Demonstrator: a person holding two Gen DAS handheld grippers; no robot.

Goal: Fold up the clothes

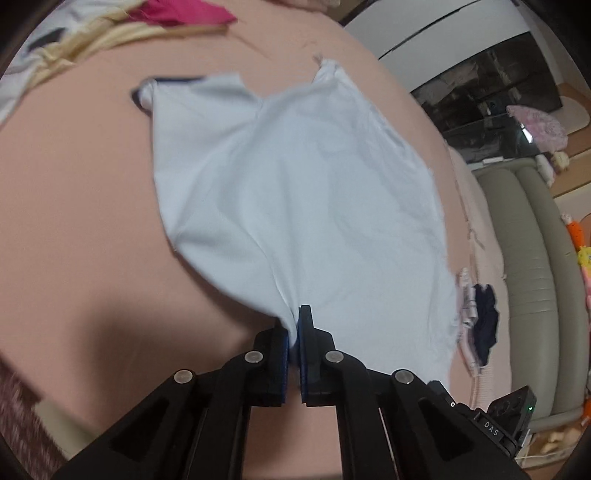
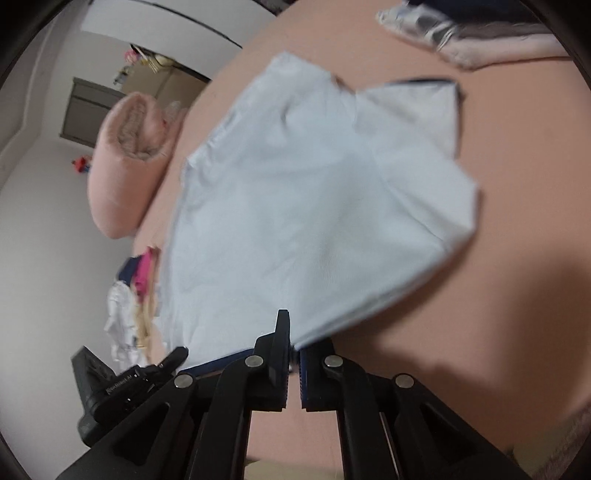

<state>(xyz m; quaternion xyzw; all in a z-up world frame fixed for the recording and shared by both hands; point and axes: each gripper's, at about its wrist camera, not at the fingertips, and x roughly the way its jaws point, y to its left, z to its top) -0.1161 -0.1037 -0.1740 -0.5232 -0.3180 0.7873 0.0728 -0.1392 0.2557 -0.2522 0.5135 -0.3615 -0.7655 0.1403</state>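
Note:
A pale blue T-shirt (image 1: 295,192) with dark blue sleeve trim lies spread on a pink bed sheet (image 1: 74,192). My left gripper (image 1: 293,325) is shut on the shirt's near hem, which bunches between its blue pads. In the right wrist view the same T-shirt (image 2: 314,206) stretches away from my right gripper (image 2: 293,339), which is shut on the hem's other near corner. The other gripper's black body (image 2: 110,391) shows at the lower left of that view. The hem is lifted a little off the sheet at both grips.
A heap of clothes, cream, white and magenta (image 1: 110,26), lies at the far left of the bed. Folded grey and pink garments (image 2: 472,33) sit at the far right. A small clothes pile (image 1: 476,321) lies by the bed's edge. A rolled pink blanket (image 2: 129,155) lies beyond the bed.

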